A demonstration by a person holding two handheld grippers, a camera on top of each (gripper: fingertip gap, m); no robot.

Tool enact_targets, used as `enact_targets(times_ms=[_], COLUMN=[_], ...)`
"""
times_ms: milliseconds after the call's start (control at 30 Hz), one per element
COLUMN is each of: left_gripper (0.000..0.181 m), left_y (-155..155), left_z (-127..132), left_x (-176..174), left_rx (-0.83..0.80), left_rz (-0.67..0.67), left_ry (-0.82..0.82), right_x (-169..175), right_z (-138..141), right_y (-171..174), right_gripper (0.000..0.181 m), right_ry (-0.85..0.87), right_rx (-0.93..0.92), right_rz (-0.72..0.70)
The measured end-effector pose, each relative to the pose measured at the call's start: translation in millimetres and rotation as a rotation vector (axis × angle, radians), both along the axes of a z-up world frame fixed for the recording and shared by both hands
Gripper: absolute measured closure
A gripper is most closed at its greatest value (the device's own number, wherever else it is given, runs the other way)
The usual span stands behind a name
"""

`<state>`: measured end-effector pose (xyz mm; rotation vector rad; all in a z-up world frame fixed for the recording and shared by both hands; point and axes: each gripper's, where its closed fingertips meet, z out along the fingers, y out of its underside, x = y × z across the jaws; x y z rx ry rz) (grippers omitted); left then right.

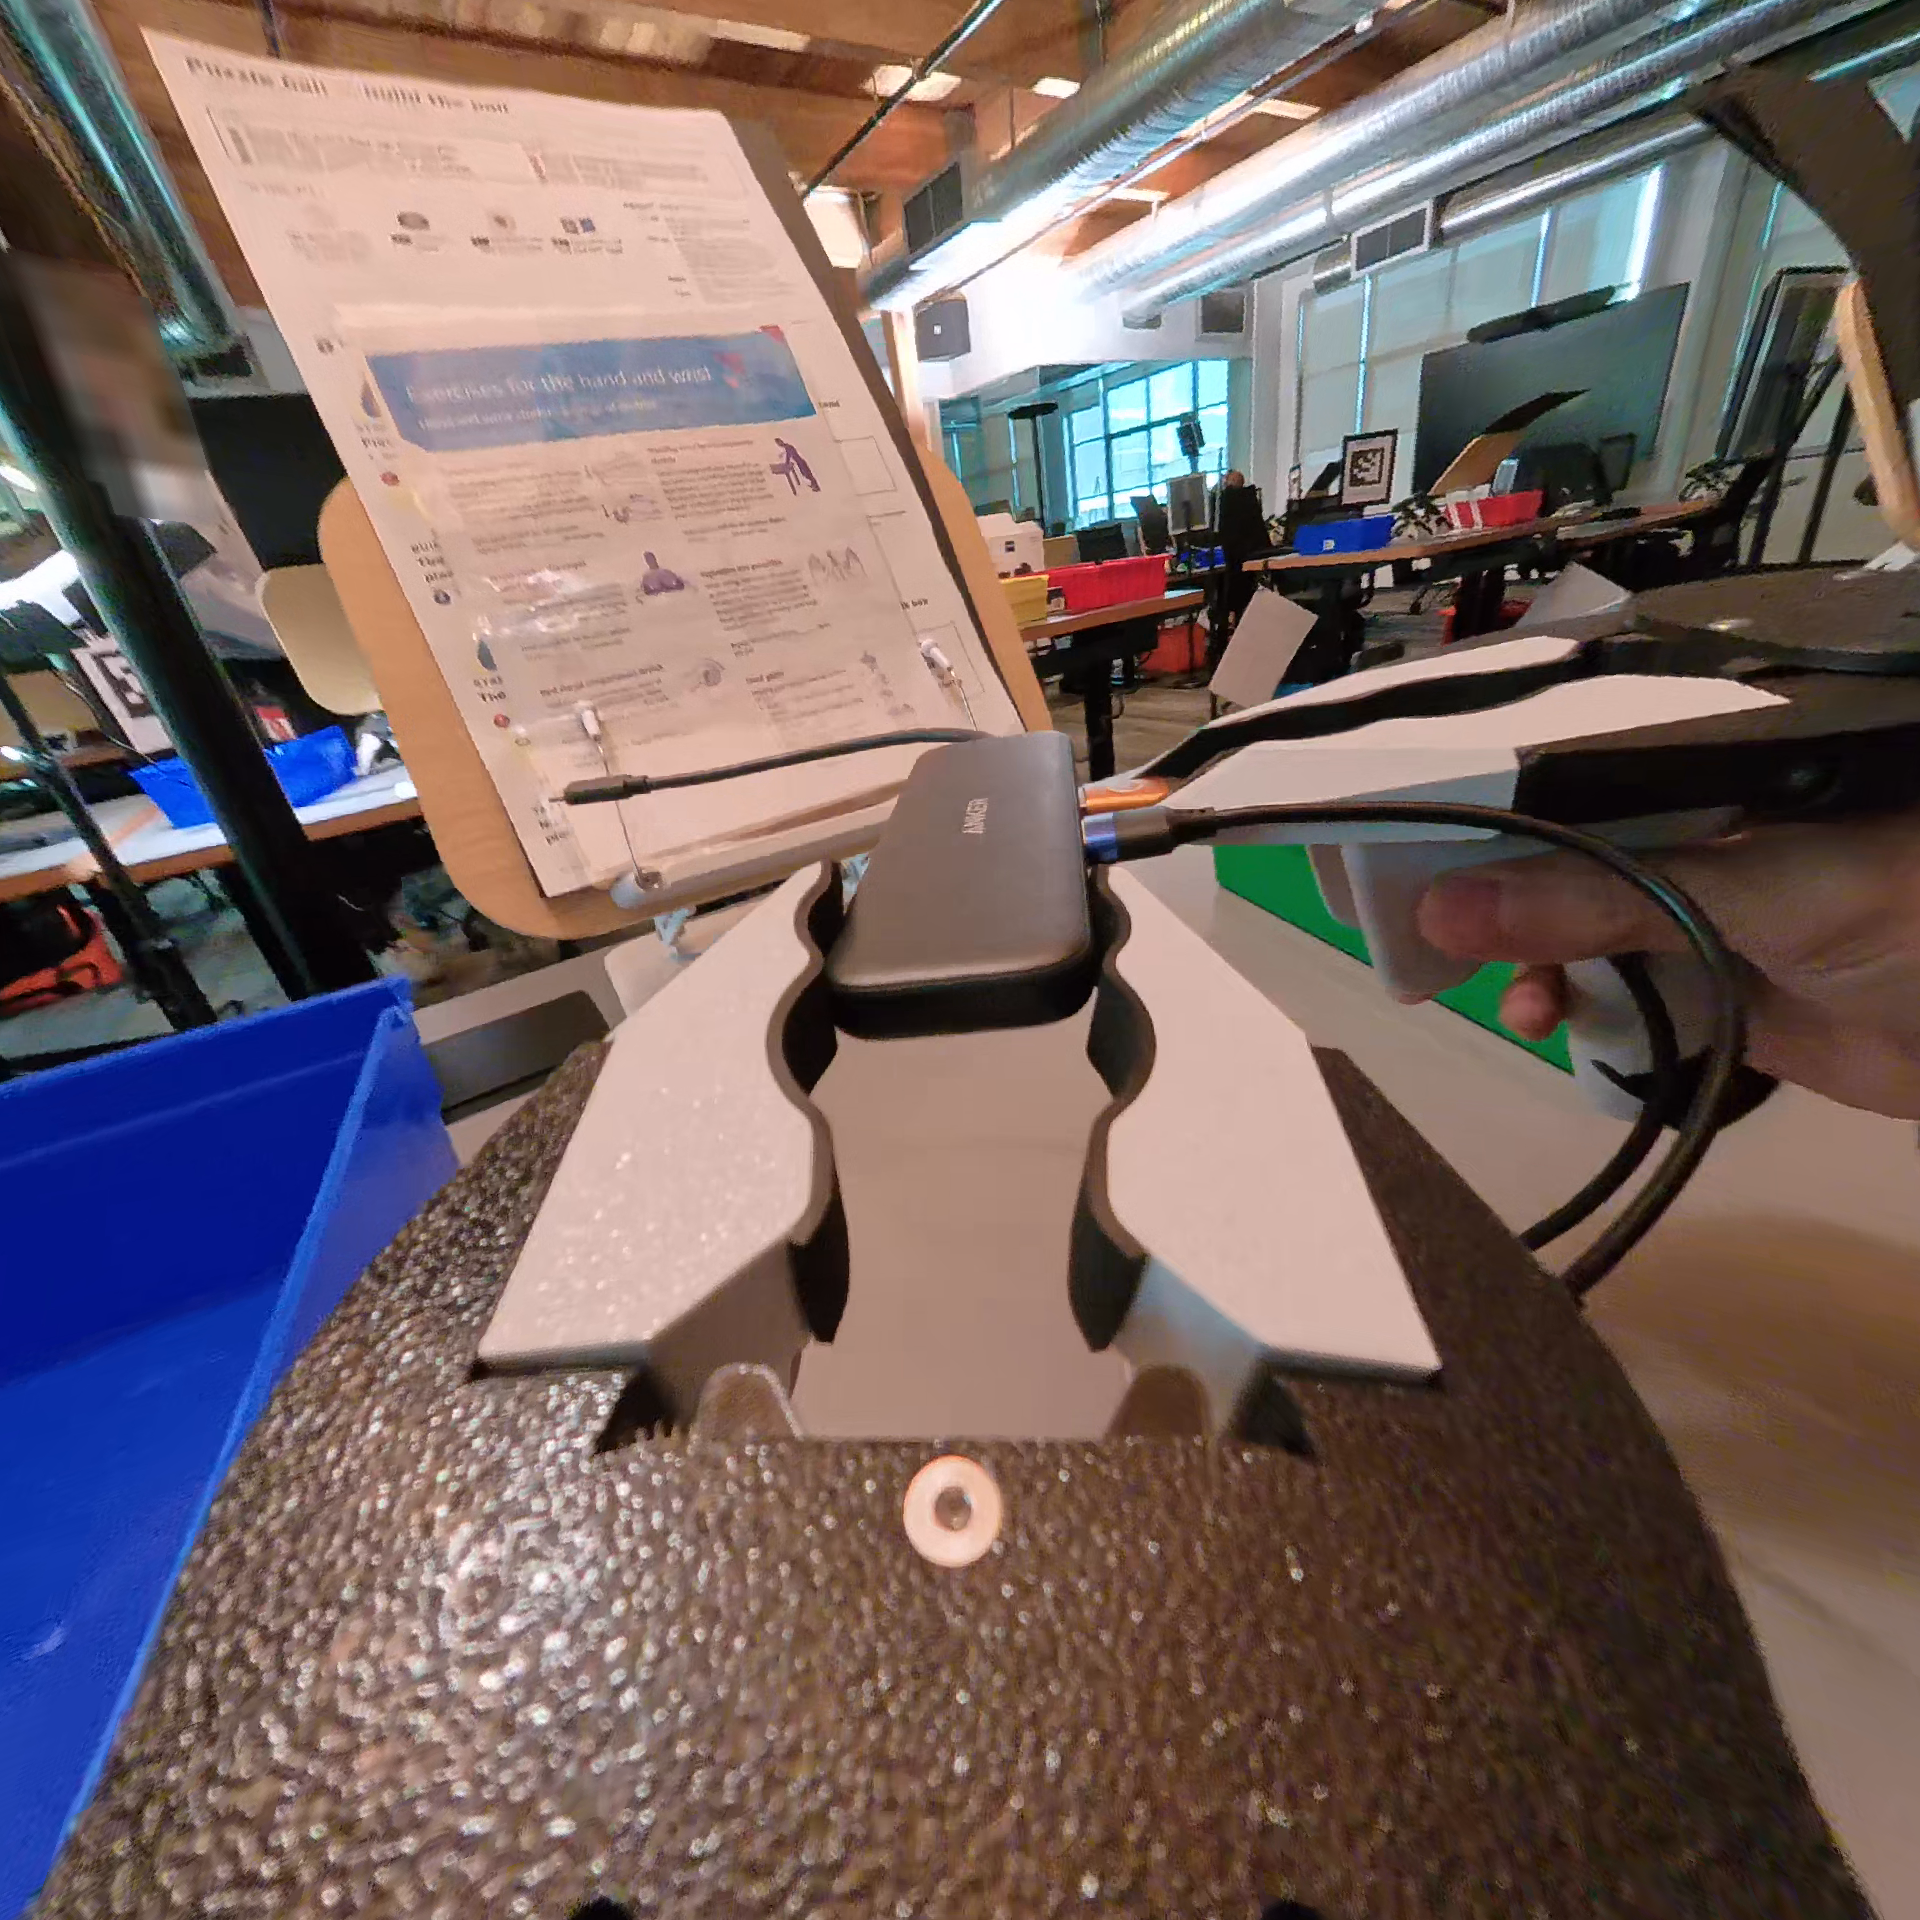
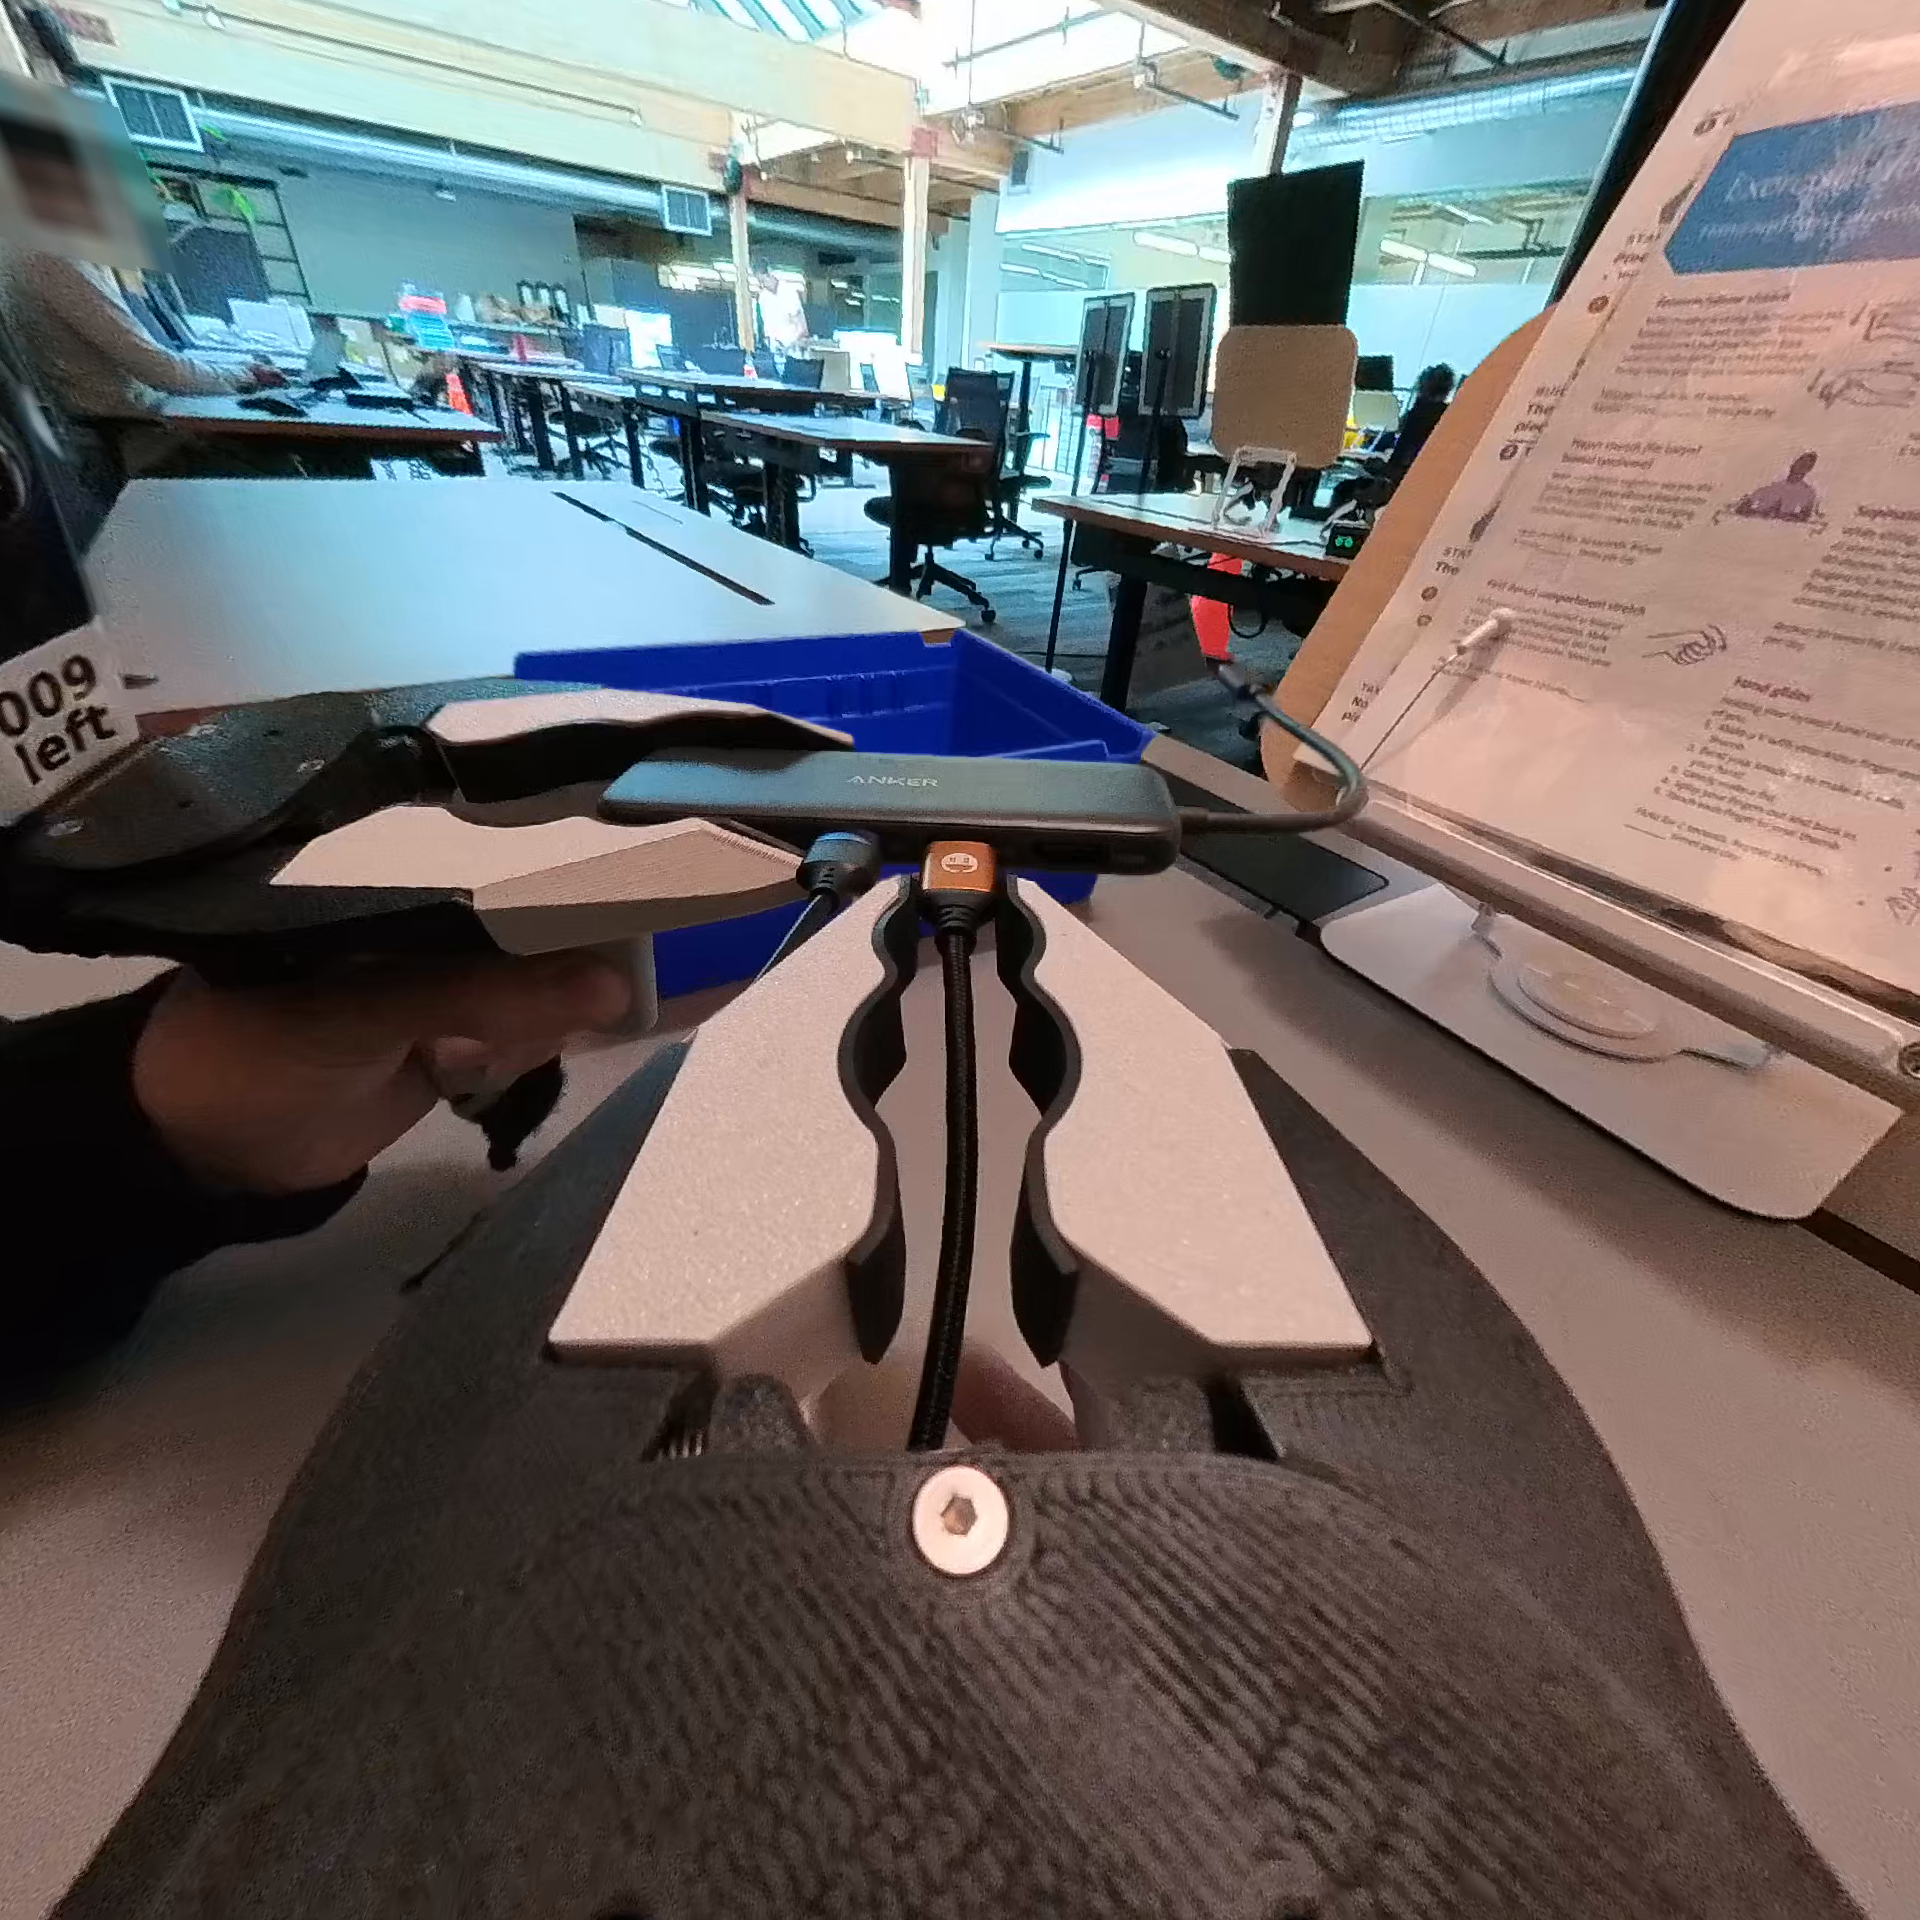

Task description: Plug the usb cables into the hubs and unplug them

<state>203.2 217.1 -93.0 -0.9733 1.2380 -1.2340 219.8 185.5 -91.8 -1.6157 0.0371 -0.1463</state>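
Observation:
A dark grey usb hub (image 1: 966,862) is held off the table; it also shows in the right wrist view (image 2: 894,795). My left gripper (image 1: 966,888) is shut on one end of the hub, and it shows at the left of the right wrist view (image 2: 665,795). An orange usb plug (image 2: 958,862) with a black braided cable (image 2: 956,1091) sits in a hub port. My right gripper (image 2: 958,894) is shut on it just behind the plug; in the left wrist view it (image 1: 1148,795) comes in from the right. A second black plug (image 2: 836,857) sits in the neighbouring port, its cable (image 1: 1558,826) looping right.
A blue bin (image 1: 156,1299) stands at the left, also seen behind the hub (image 2: 883,696). A document stand with printed sheets (image 1: 623,520) rises just beyond the hub. The hub's own short cable (image 1: 748,769) hangs towards it. A green patch (image 1: 1278,894) lies on the white table (image 1: 1714,1403).

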Motion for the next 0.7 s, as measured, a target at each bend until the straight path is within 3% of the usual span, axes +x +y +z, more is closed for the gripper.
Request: enact_targets(times_ms=[33,100,167,233,333,400,467,567,700], left_gripper=[0.136,0.136,0.136,0.136,0.136,0.136,0.136,0.136,0.136], left_y=[2,58,89,72,26,13,12,16,16], left_z=[1,8,28,39,22,13,3,-2,-8], left_x=[0,-9,-28,-31,-10,-5,-2,-3,0], left_rx=[0.013,-0.068,-0.256,-0.109,0.017,0.053,0.106,0.051,-0.013], left_rz=[0.027,0.254,0.201,0.181,0.072,0.020,0.007,-0.017,-0.051], left_ry=[-0.004,-0.038,-0.110,-0.149,-0.102,-0.079,-0.052,-0.048,-0.025], right_x=[0,4,24,38,44,44,45,56,84], right_z=[1,5,21,34,59,88,118,159,191], right_y=[-1,-11,-32,-48,-69,-88,-111,-150,-198], right_gripper=[0.168,0.168,0.168,0.168,0.167,0.167,0.167,0.167,0.167], right_ry=[-0.002,-0.031,-0.008,0.040,0.011,-0.013,-0.102,-0.275,-0.431], right_rx=[0.000,0.000,0.086,0.174,0.280,0.352,0.353,0.275,0.176], right_rz=[0.000,-0.024,-0.087,-0.090,-0.086,-0.078,-0.108,-0.200,-0.328])
